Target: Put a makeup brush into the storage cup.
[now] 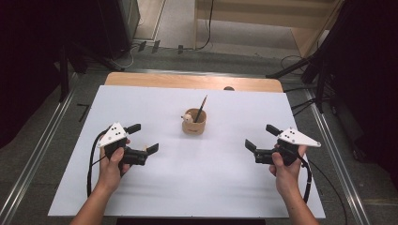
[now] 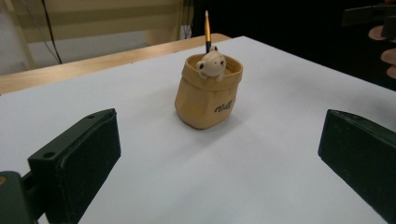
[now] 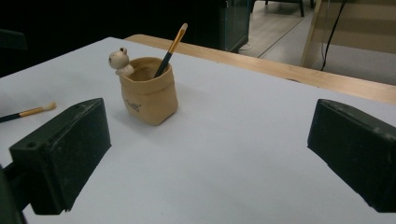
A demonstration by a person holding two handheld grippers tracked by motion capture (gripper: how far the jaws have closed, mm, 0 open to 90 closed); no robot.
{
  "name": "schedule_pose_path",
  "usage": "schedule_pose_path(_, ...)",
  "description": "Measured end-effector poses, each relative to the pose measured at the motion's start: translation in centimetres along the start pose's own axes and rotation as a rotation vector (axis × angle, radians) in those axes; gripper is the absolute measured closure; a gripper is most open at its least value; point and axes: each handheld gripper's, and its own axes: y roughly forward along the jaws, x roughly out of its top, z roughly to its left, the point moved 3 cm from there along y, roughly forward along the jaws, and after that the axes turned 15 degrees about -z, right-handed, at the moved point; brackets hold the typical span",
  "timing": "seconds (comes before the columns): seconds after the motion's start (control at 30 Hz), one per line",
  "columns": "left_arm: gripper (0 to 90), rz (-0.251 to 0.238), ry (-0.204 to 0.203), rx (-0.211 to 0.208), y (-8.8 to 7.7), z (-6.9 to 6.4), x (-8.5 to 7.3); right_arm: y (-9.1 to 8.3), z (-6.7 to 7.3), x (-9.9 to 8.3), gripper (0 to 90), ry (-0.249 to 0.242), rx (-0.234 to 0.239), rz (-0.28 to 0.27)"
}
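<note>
Both jaws wide — pot [image 1: 194,123] between (untouched)

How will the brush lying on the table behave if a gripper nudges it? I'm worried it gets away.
The brush looks thin and round, so it would probably roll on the smooth white table. It seems light and stiff, likely skidding or pivoting rather than bending.

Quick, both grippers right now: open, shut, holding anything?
Left gripper: open, fingers spread wide, holding nothing.
Right gripper: open, fingers spread wide, holding nothing.
</note>
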Motion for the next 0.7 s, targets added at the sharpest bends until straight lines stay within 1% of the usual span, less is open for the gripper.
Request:
schedule_pose_path(0.07, 0.0, 0.02, 0.001, 0.012, -0.1, 0.1, 0.0, -0.4, 0.0, -0.3, 0.0, 0.003, -0.005, -0.003)
schedule_pose_path(0.13, 0.0, 0.03, -0.004, 0.015, -0.3, 0.1, 0.0, -0.7, 0.0, -0.7, 0.0, 0.002, -0.007, 0.0)
schedule_pose_path(0.23, 0.0, 0.051, 0.003, 0.028, -0.6, 0.3, 0.2, -1.3, -0.1, -1.1, 0.0, -0.002, -0.001, -0.005)
schedule_pose_path(0.3, 0.0, 0.071, 0.008, 0.037, -0.8, 0.4, 0.4, -1.7, -0.2, -1.3, 0.0, 0.001, -0.008, -0.005)
schedule_pose_path(0.4, 0.0, 0.117, 0.017, 0.05, -1.0, 0.6, 0.5, -2.2, -0.5, -1.5, 0.0, 0.0, -0.011, -0.011)
schedule_pose_path(0.47, 0.0, 0.143, 0.031, 0.056, -1.2, 0.6, 0.6, -2.5, -0.5, -1.7, 0.0, 0.012, -0.008, -0.011)
schedule_pose_path(0.53, 0.0, 0.167, 0.049, 0.063, -1.3, 0.5, 0.6, -2.8, -0.5, -1.9, 0.0, 0.014, -0.002, -0.013)
schedule_pose_path(0.6, 0.0, 0.198, 0.061, 0.07, -1.3, 0.4, 0.6, -3.0, -0.4, -2.1, 0.0, 0.007, 0.001, -0.013)
schedule_pose_path(0.67, 0.0, 0.23, 0.073, 0.074, -1.3, 0.5, 0.5, -3.2, -0.4, -2.2, 0.0, -0.012, 0.011, -0.025)
schedule_pose_path(0.7, 0.0, 0.247, 0.073, 0.078, -1.2, 0.5, 0.4, -3.2, -0.4, -2.3, 0.0, -0.009, 0.014, -0.031)
